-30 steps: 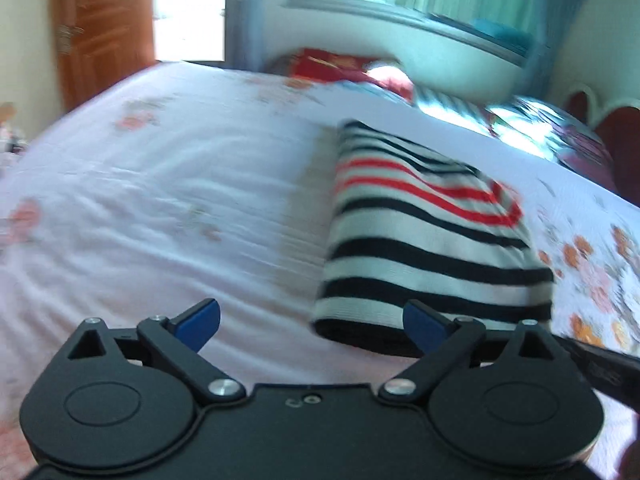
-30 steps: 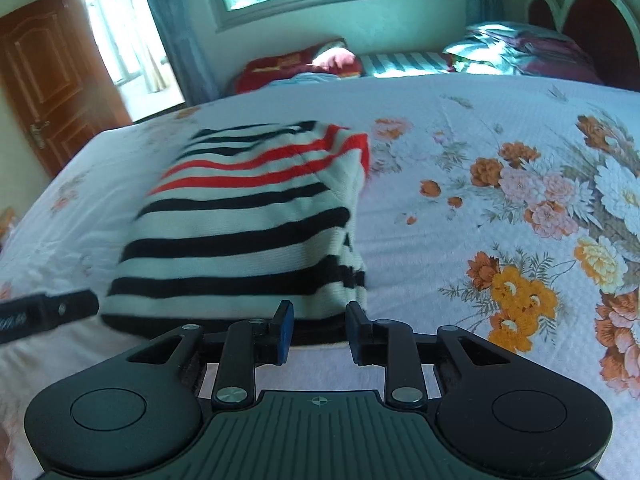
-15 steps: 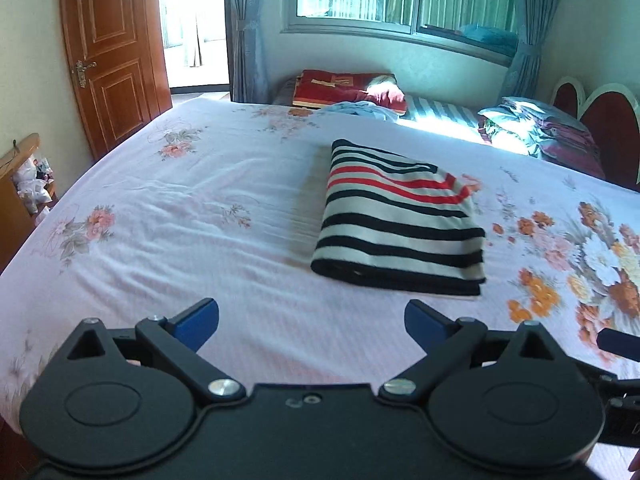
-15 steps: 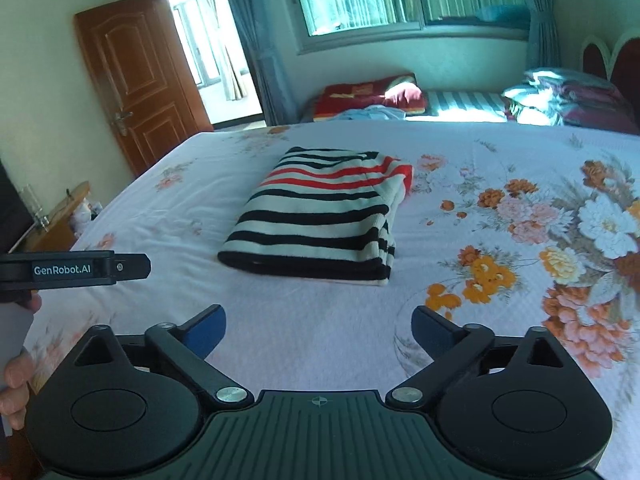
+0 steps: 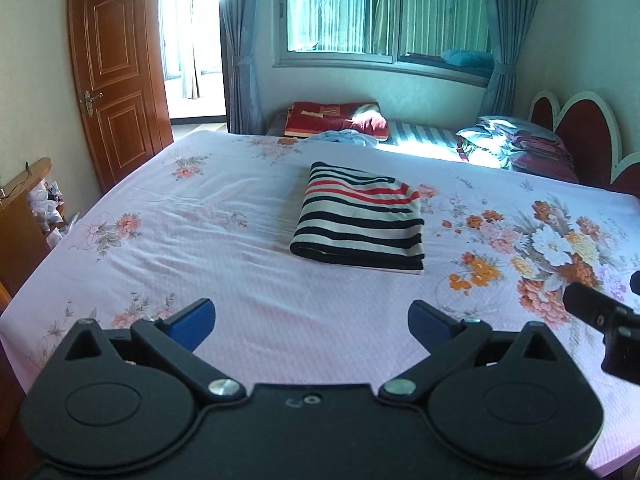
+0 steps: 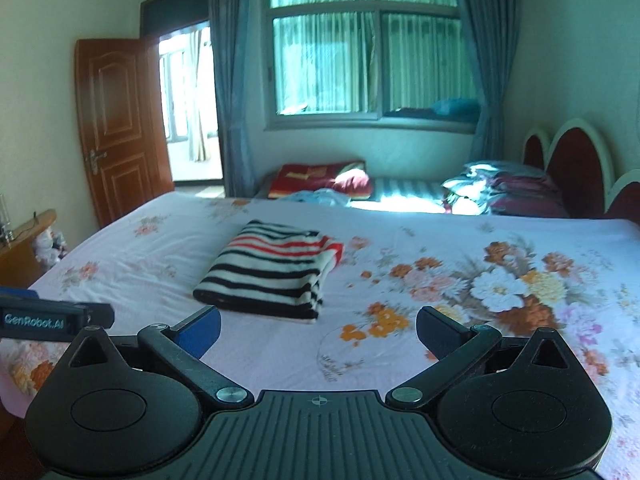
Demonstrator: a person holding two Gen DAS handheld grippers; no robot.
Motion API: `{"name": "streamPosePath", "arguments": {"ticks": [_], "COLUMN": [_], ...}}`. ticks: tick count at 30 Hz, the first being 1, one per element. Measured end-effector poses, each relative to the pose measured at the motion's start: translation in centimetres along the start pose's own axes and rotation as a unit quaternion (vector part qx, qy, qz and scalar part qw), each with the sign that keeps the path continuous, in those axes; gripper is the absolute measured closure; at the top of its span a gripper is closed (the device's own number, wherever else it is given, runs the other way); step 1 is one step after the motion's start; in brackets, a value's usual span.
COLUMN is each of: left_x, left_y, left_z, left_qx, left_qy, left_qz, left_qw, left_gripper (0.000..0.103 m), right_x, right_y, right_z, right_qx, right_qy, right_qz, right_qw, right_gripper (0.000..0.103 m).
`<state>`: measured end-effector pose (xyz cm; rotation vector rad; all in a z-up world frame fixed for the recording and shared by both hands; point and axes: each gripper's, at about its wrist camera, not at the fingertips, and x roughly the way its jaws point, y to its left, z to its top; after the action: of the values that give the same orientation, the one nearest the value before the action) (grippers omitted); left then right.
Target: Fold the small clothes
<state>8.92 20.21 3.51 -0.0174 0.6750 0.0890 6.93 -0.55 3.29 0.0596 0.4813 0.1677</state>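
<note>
Folded striped top (image 5: 362,219) lay flat on bed (image 5: 208,216), mid-mattress, well short of headboard (image 5: 576,136). Left tool (image 5: 311,318) hovered over near edge of bed, well back from top, jaws spread wide, having just opened a little further, nothing between them. Right tool (image 6: 318,330) beside it, likewise released and empty. Door (image 5: 116,80) stood beyond far corner of bed.

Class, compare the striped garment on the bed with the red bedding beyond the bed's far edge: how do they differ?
The striped garment is black, white and red banded; the red bedding is mostly plain red. The striped garment lies on the floral sheet at mid-bed; the red bedding sits beyond the sheet, under the window. The garment is squarely folded; the bedding looks rumpled at one end. Both are fabric, untouched.
</note>
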Motion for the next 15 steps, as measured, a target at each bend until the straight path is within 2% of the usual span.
{"name": "streamPosePath", "arguments": {"ticks": [7, 15], "left_x": [-3.7, -4.9], "left_y": [0.2, 0.3], "left_z": [-0.5, -1.0], "left_qx": [-0.007, -0.007], "left_qy": [-0.026, -0.032], "left_qz": [-0.003, -0.003], "left_qw": [0.9996, 0.9995], "left_gripper": [0.001, 0.001], "right_x": [-3.6, -4.8], "right_y": [-0.5, -0.3], "right_z": [0.5, 0.1], "right_qx": [0.019, 0.024], "right_qy": [-0.026, -0.027], "right_qz": [0.005, 0.002], "right_qw": [0.999, 0.999], "right_gripper": [0.000, 0.000]}}
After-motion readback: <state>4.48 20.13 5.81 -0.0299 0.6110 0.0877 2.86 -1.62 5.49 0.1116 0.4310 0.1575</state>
